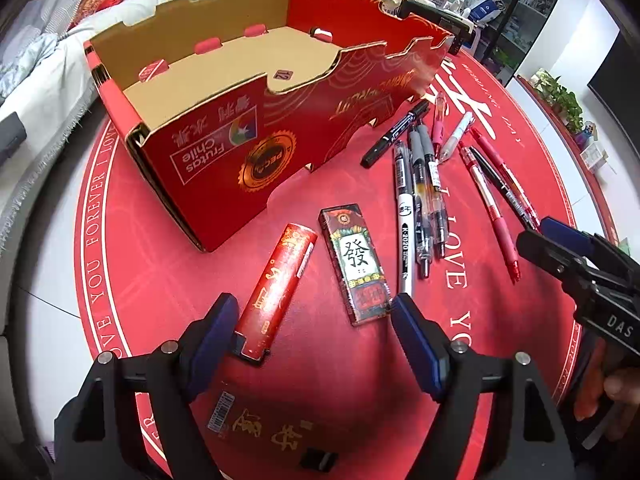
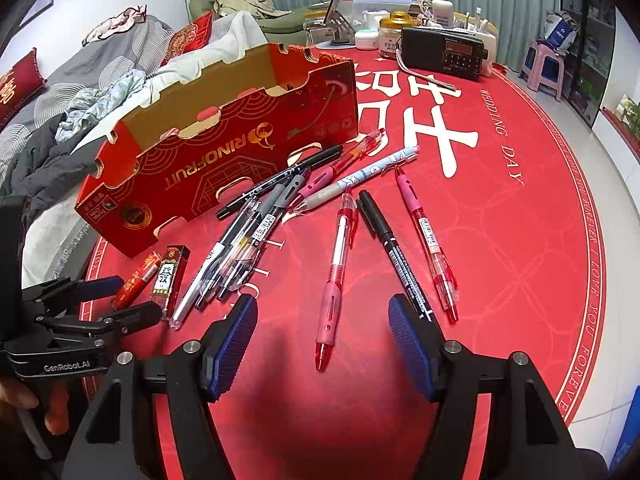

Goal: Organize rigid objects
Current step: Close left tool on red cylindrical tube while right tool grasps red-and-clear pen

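On the round red printed tablecloth (image 1: 312, 208), the left gripper (image 1: 314, 312) hangs with its blue-padded jaws spread wide and holding nothing. The red rectangular lighter with gold script (image 1: 276, 292) lies just inside its left finger (image 1: 214, 332), near end close against the pad; whether they touch is unclear. The dark patterned lighter with a white label (image 1: 356, 264) lies just beside it, nearer the right finger.

The right gripper (image 2: 322, 332) is likewise open and empty, low over the cloth. The transparent red gel pen with a pink grip (image 2: 334, 276) points its tip into the gap between the fingers, while the slim black marker pen (image 2: 396, 252) runs toward the right finger (image 2: 412, 344).

More pens lie scattered beyond, in front of the open red cardboard fruit box (image 2: 224, 152).

A thumb (image 2: 18, 396) shows at the left gripper's handle.
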